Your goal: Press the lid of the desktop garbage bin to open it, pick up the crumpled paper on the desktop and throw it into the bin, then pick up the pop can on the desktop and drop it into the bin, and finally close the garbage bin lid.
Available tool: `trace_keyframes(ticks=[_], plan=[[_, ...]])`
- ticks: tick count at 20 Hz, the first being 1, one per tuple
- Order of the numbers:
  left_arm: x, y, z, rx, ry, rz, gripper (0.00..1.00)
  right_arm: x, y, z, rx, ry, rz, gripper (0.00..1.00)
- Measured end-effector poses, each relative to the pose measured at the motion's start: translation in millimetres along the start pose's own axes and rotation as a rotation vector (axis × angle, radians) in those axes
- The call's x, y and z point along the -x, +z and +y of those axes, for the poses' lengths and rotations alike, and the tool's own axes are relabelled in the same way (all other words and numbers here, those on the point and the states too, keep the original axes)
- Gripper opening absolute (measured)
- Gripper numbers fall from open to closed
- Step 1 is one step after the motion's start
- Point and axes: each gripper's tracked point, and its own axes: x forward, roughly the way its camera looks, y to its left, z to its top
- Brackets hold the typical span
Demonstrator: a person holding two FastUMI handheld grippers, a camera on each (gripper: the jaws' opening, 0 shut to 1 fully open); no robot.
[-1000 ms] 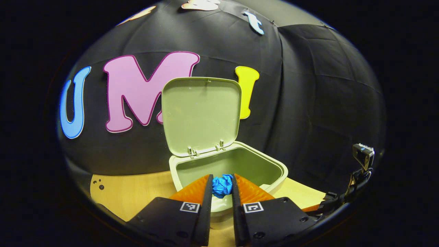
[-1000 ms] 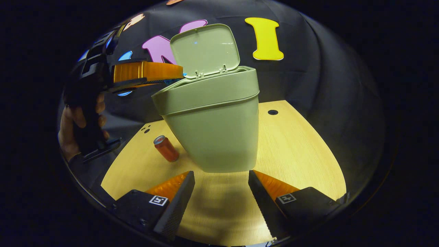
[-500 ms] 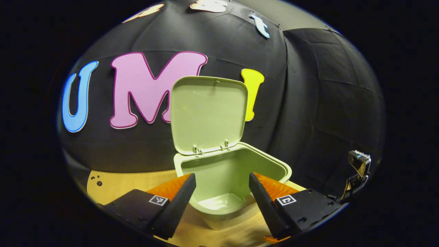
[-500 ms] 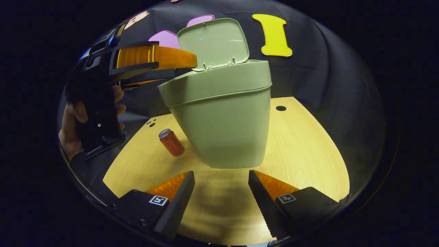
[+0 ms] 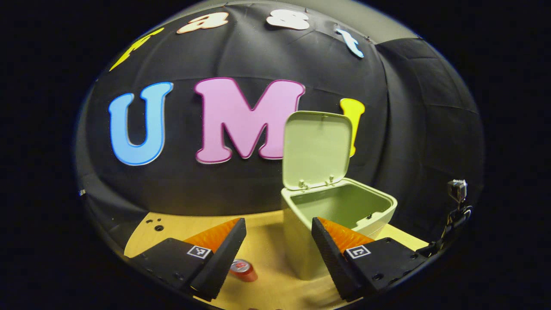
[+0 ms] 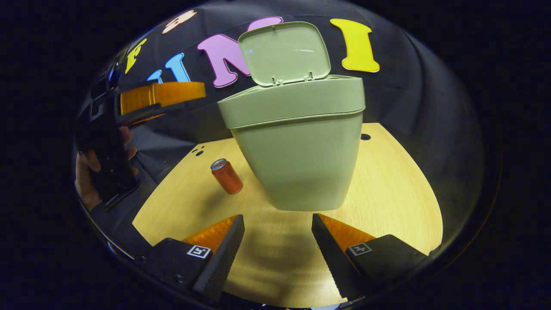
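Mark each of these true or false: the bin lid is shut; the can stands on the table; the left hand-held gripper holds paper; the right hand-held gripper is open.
1. The bin lid is shut. False: it stands open above the bin.
2. The can stands on the table. True.
3. The left hand-held gripper holds paper. False: its jaws are apart with nothing between them.
4. The right hand-held gripper is open. True.

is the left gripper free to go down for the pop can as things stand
Probably yes. The left gripper is open and holds nothing, and the pop can stands on the table just below its fingers, beside the bin and apart from it, with nothing between.
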Motion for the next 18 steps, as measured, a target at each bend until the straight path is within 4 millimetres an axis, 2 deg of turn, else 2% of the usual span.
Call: trace_keyframes(ticks=[5,7,13,18], plan=[[42.1,-38.6,52.2,0.031,0.12,0.056,0.98,-9.3,-8.0,22.1,0.026,0.033,0.029,0.99],[58.6,-47.5,69.3,0.035,0.174,0.051,0.98,-14.7,-13.4,28.7,0.052,0.034,0.046,0.99],[98.1,-79.9,102.3,0.058,0.252,0.098,0.98,-32.6,-16.7,54.6,0.104,0.053,0.06,0.99],[112.5,-99.9,127.6,0.062,0.283,0.141,0.98,-51.6,-20.7,87.6,0.113,0.082,0.074,0.99]])
